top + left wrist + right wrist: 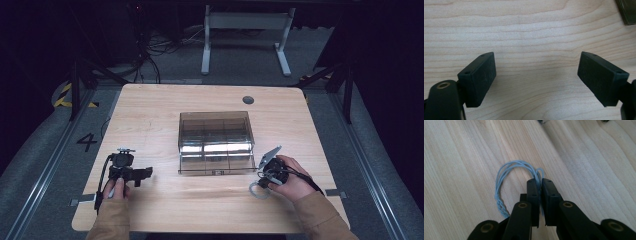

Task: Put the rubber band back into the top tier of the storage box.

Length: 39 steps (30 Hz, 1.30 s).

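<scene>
Wooden table [150, 115] stands on grey carpet [35, 150] in a dark room.

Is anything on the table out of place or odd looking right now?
Nothing stands out. The clear box sits square on the table, and the blue cord loop is pinched neatly in the right tongs.

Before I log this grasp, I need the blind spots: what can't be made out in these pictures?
- Blue cord loop: its tail, right gripper view, runs behind the right hand-held gripper.
- Compartment box: contents, high view, lost in glare and tinted plastic.
- Same box, left gripper view: just a corner, cut by the frame edge.
</scene>
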Each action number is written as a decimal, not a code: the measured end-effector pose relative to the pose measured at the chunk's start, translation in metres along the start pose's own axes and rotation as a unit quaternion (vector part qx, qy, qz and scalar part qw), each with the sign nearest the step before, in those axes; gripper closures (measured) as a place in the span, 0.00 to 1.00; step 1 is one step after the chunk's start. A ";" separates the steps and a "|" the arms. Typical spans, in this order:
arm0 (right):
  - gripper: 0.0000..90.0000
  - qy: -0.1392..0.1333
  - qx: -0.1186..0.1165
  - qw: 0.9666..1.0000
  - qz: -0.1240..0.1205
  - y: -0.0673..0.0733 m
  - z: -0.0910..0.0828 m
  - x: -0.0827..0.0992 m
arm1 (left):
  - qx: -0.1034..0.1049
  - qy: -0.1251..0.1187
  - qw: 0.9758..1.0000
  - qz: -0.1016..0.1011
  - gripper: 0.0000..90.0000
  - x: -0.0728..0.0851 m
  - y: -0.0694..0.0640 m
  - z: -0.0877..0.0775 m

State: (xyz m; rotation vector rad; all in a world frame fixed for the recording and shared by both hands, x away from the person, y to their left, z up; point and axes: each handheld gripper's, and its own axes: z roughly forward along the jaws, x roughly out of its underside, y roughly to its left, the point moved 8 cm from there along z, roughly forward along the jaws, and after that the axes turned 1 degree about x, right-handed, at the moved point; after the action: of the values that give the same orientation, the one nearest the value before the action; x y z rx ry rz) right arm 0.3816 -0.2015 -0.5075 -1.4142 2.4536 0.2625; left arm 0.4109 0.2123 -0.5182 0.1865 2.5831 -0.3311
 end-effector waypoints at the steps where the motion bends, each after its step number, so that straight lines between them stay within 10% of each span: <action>1: 0.95 -0.001 -0.001 1.000 0.002 0.000 0.000 0.000 | 0.000 0.000 1.000 0.000 0.18 0.000 0.000 0.000; 39: 0.95 -0.046 -0.013 0.998 0.041 0.005 -0.033 -0.009 | -0.001 -0.001 1.000 0.002 0.18 0.000 0.001 -0.001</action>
State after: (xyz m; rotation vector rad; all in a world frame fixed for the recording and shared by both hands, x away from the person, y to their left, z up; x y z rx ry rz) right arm 0.3765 -0.2019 -0.4734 -1.2836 2.4445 0.3694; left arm 0.4107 0.2132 -0.5173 0.1904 2.5804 -0.3279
